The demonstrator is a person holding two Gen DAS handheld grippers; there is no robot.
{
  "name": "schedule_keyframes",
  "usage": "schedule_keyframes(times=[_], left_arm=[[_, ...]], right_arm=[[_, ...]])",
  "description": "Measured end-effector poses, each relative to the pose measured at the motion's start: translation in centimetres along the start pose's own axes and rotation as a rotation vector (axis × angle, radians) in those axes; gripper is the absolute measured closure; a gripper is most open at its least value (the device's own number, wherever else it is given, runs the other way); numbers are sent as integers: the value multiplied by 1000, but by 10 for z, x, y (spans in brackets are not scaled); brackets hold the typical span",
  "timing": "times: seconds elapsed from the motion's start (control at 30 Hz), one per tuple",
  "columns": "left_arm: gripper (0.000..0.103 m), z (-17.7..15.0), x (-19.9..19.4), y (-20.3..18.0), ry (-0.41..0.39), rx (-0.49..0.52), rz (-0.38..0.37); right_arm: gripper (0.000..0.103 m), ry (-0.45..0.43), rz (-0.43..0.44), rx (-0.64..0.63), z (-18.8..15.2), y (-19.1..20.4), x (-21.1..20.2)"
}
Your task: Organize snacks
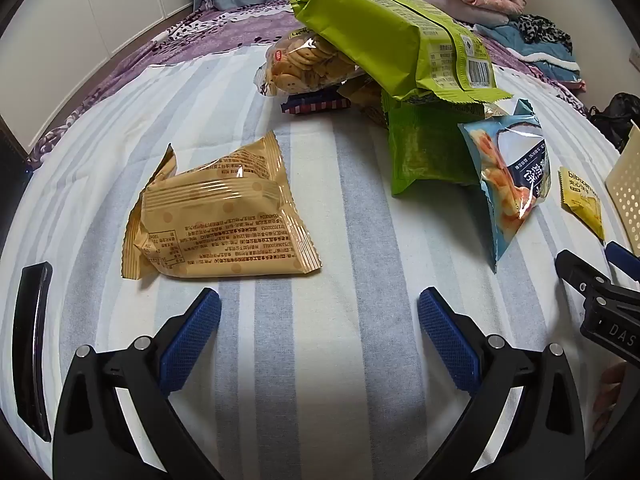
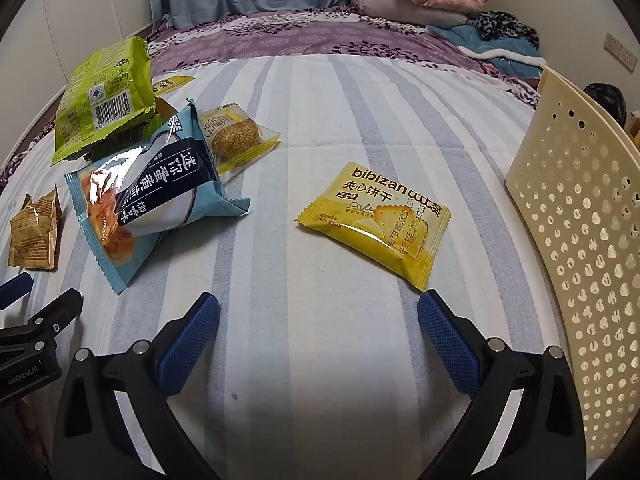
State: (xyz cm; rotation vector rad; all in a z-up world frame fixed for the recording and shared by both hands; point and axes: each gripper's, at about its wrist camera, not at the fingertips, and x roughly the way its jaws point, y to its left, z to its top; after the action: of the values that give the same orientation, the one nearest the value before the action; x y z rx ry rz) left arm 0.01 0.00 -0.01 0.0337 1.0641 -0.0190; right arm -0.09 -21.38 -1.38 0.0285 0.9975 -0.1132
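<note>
In front of the left gripper (image 1: 319, 312), whose 2 fingers are spread wide, bare striped sheet (image 1: 360, 240) runs forward between the tan packet (image 1: 224, 216) on its left and the blue bag (image 1: 508, 180) on its right, until the heap under the big green bag (image 1: 392, 40) blocks the far end. The right gripper (image 2: 319, 314), also spread, has bare sheet ahead, with the yellow biscuit packet (image 2: 376, 220) just beyond its right finger. The cream basket (image 2: 580, 240) walls off the right side.
</note>
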Motion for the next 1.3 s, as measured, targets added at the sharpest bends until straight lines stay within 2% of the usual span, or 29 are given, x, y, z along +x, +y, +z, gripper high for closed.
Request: schedule_keyframes(times=[0.1,1.3], left_arm=[[2,0,-1,0,-9,4,8],[2,-2,-2,-1,-9,3,6]], right_arm=[[5,-3,-27,-17,0,1,-1],[5,-3,-16,-7,1,1,3]])
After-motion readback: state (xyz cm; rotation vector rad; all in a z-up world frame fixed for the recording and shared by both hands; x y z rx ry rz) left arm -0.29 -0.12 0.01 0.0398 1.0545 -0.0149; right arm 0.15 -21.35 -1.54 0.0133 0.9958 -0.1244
